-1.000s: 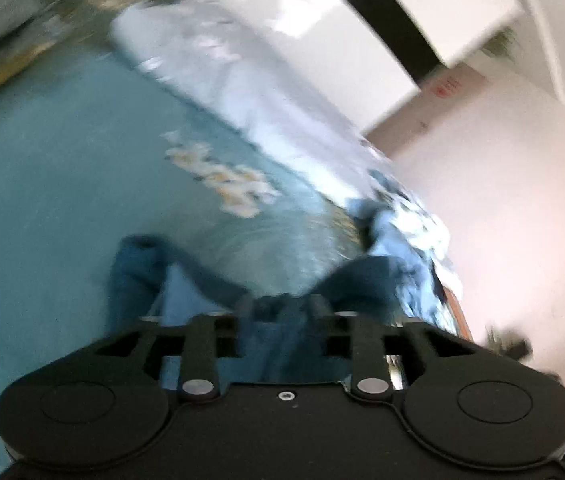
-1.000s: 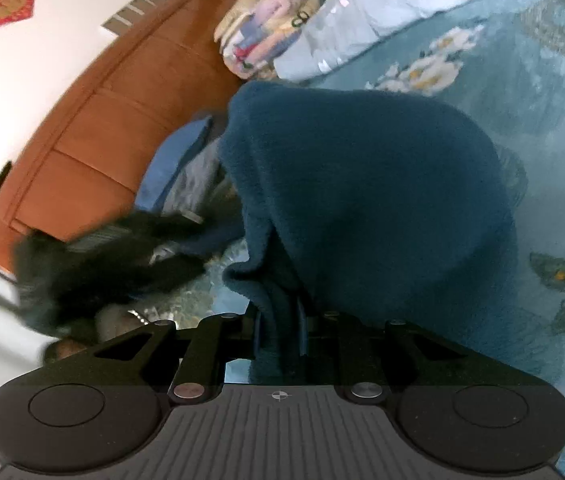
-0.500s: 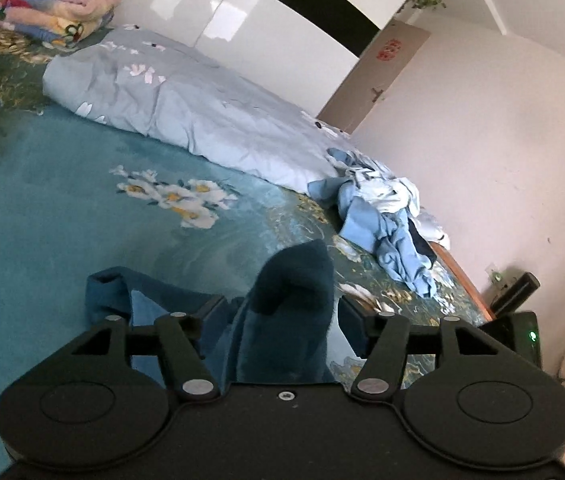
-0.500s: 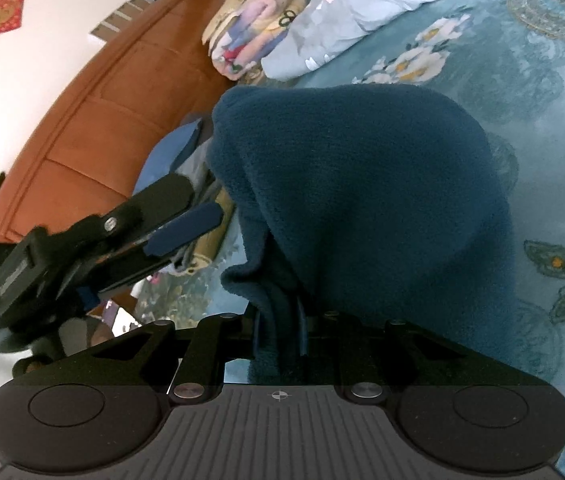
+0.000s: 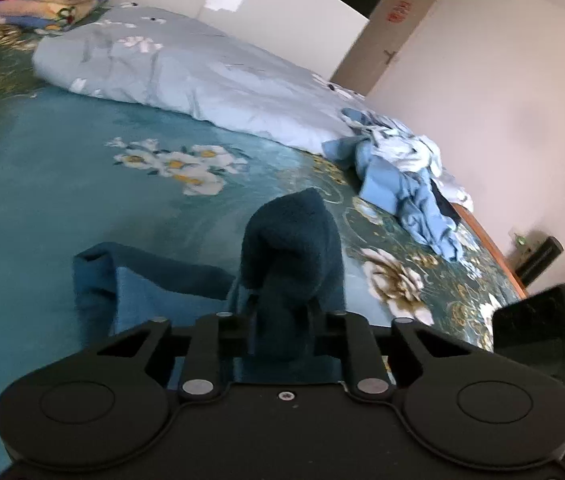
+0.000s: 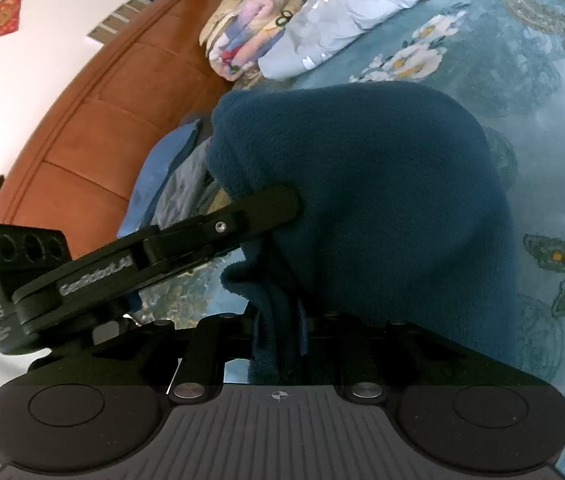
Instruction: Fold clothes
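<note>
Both tongs grip the dark teal fleece garment (image 5: pixel 294 240): our left gripper (image 5: pixel 282 312) is closing its jaws on a raised fold of it, and our right gripper (image 6: pixel 280 320) is clamped tight on a bunched edge. We see the fleece humped above the teal flowered bedspread (image 5: pixel 42 184), part of it trailing flat to the left. Beyond it lie a pale blue duvet (image 5: pixel 202 72) and a heap of light blue clothes (image 5: pixel 402 176). In the right wrist view, our left gripper (image 6: pixel 282 208) reaches into the fleece from the left.
</note>
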`<state>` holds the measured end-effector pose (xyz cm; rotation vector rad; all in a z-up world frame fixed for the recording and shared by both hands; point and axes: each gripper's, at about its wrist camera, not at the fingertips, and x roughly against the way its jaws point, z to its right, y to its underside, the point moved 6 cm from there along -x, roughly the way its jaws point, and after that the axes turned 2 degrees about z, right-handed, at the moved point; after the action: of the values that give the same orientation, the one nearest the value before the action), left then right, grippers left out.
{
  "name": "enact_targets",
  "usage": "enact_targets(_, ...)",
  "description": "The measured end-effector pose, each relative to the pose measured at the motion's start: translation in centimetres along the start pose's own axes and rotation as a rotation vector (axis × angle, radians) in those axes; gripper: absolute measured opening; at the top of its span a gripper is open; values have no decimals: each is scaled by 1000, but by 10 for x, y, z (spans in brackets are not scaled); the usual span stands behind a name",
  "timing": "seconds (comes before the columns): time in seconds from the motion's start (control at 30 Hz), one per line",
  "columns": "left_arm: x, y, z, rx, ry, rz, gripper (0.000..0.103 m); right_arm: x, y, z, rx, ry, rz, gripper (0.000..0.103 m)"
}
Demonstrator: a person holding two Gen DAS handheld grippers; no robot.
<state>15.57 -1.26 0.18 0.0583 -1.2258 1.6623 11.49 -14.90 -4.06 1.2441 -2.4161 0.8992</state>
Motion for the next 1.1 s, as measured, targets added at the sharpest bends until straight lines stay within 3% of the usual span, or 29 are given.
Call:
enact_targets(0.07,4,-1,-13,48,0,14,16,2,2,-5,7,-6,-3,21)
enact_targets(0.23,11,-7,-45,136,-1,29,16,26,11,-20,86,-4,12,53)
enact_targets(0.33,14,-9,-60,162,-12,36,16,48,13,-13,147,114,70,58)
enact_targets(0.4,14,-10,-68,176,-19,39,16,60,14,-4,191,223,108,74)
enact_targets(0.47,12,-9,-72,184,-24,35,16,66,15,8,206,327,121,83)
enact_targets(0.53,12,-9,-76,186,-25,41,16,65,17,20,163,366,116,83)
enact_targets(0.6,12,-9,-78,188,-30,45,16,64,20,28,120,356,111,87)
enact_targets(0.7,11,-8,-85,209,-37,47,16,61,21,33,51,312,144,103)
enact_targets(0.77,11,-8,-89,215,-44,50,16,57,21,34,0,258,148,103)
enact_targets(0.93,14,-10,-102,226,-77,68,16,37,25,31,-26,240,117,103)
enact_targets(1.1,8,-9,-109,143,-164,53,17,22,30,20,-8,203,90,103)
